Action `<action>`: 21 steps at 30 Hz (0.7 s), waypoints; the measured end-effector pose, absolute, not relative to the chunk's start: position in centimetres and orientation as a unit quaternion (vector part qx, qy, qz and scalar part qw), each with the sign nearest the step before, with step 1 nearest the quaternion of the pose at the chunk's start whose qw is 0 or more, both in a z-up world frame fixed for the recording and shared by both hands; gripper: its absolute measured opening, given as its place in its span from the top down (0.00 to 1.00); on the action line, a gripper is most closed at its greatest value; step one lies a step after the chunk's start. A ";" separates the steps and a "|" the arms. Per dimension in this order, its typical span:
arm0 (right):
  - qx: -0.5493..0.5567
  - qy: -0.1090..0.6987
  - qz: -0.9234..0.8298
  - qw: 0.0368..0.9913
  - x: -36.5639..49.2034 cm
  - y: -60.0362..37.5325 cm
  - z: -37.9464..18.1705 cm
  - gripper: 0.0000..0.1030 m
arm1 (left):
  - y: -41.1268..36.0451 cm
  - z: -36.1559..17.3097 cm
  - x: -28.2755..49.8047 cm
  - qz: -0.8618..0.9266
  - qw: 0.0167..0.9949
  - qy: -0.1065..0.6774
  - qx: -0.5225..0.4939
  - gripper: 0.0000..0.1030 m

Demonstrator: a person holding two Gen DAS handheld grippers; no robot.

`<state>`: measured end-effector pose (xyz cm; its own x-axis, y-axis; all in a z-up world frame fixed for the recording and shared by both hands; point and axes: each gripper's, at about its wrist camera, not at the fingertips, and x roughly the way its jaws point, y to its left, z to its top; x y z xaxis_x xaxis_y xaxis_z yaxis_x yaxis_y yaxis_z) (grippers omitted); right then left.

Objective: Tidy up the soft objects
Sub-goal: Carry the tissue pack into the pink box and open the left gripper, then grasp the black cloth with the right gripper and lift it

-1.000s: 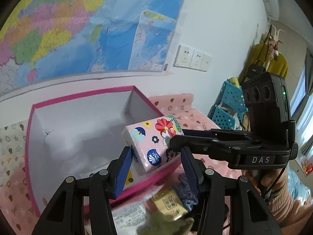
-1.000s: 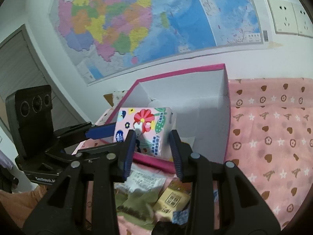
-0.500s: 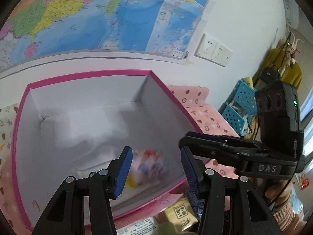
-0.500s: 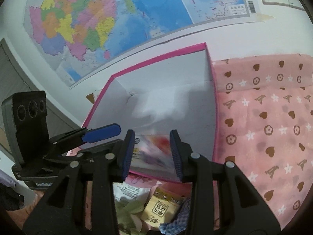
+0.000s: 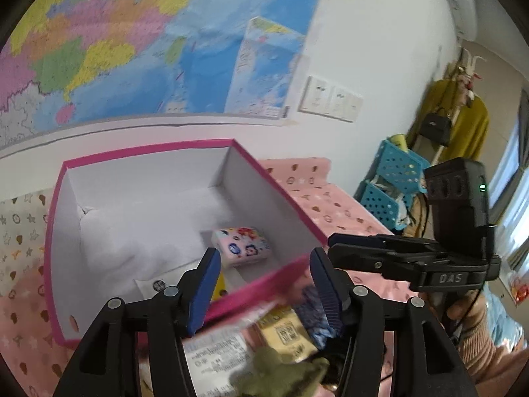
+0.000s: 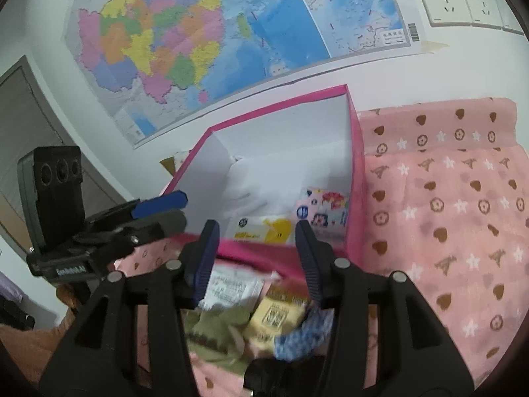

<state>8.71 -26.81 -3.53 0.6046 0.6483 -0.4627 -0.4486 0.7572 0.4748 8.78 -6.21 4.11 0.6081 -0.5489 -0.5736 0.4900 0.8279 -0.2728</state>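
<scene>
Pink cloth printed with hearts and stars (image 6: pixel 446 218) covers the surface, and a coloured wall map (image 6: pixel 205 33) hangs behind it. Both pairs of jaws have just been opening and stand apart with nothing between their blue pads. The left gripper (image 5: pixel 263 287) and the right gripper (image 6: pixel 256 258) hover side by side over the near rim of the pink box (image 5: pixel 264 172), each angled downward; in the left view the right gripper's black body (image 5: pixel 413 261) shows, with a hand in a peach sleeve (image 5: pixel 463 314) under it.

The floral tissue pack (image 5: pixel 241 246), pale pink with red and blue flowers, lies inside the box near its right wall, close to the near right corner, free of either gripper. Just beside it, against the near wall, lies a white and yellow packet (image 6: pixel 264 228), and white padding (image 5: pixel 148 228) lines the floor behind.

Outside the box, along its near edge on the cloth, sit a white printed packet (image 6: pixel 231 287), a tan packet with a code square (image 6: pixel 274 321), a blue knitted piece (image 6: pixel 304 334) and something olive green (image 5: pixel 281 370).
</scene>
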 end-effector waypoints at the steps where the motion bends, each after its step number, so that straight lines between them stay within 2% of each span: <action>1: 0.155 0.319 0.312 0.881 8.1 -27.0 -3.7 0.51 | -6.4 4.2 8.2 -0.294 0.896 0.332 -0.041 0.44; 9: 0.134 0.358 0.305 0.872 3.8 -28.6 -7.9 0.51 | -8.2 3.1 3.6 -0.342 0.880 0.328 -0.030 0.41; 13: 0.106 0.392 0.280 0.870 2.2 -28.8 -10.5 0.42 | -9.0 1.8 1.7 -0.359 0.869 0.340 -0.023 0.41; 21: 0.094 0.418 0.278 0.860 0.4 -28.0 -13.9 0.35 | -9.6 -0.3 0.0 -0.373 0.851 0.369 -0.020 0.41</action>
